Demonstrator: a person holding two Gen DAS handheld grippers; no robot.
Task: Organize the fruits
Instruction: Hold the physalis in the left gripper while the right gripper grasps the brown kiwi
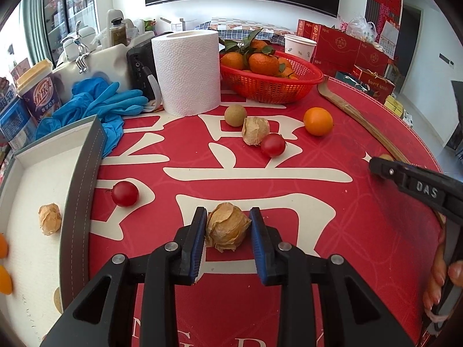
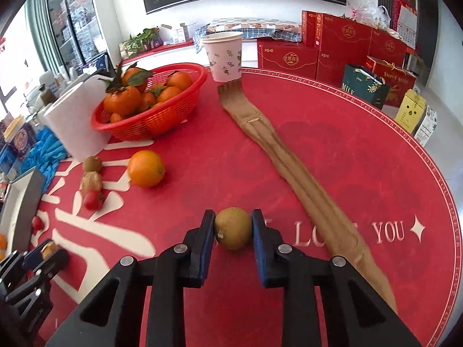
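Observation:
My left gripper (image 1: 228, 215) is shut on a papery-husked physalis (image 1: 228, 231) that rests on the red mat, with both blue pads against the husk. My right gripper (image 2: 233, 217) is shut on a round green-brown fruit (image 2: 233, 228), also low over the mat. A white box (image 1: 31, 179) at the left holds another physalis (image 1: 49, 219) and small orange fruits (image 1: 3, 247) at its edge. Loose on the mat lie a cherry tomato (image 1: 125, 193), a second tomato (image 1: 273, 144), a physalis (image 1: 254, 130), a green-brown fruit (image 1: 235, 115) and an orange (image 1: 318, 121).
A red basket (image 1: 306, 86) of leafy tangerines stands at the back beside a paper roll (image 1: 186, 72). Blue gloves (image 1: 98, 101) lie behind the box. A long bamboo scratcher (image 2: 289, 156) runs across the right of the mat, and a paper cup (image 2: 225, 56) stands behind it.

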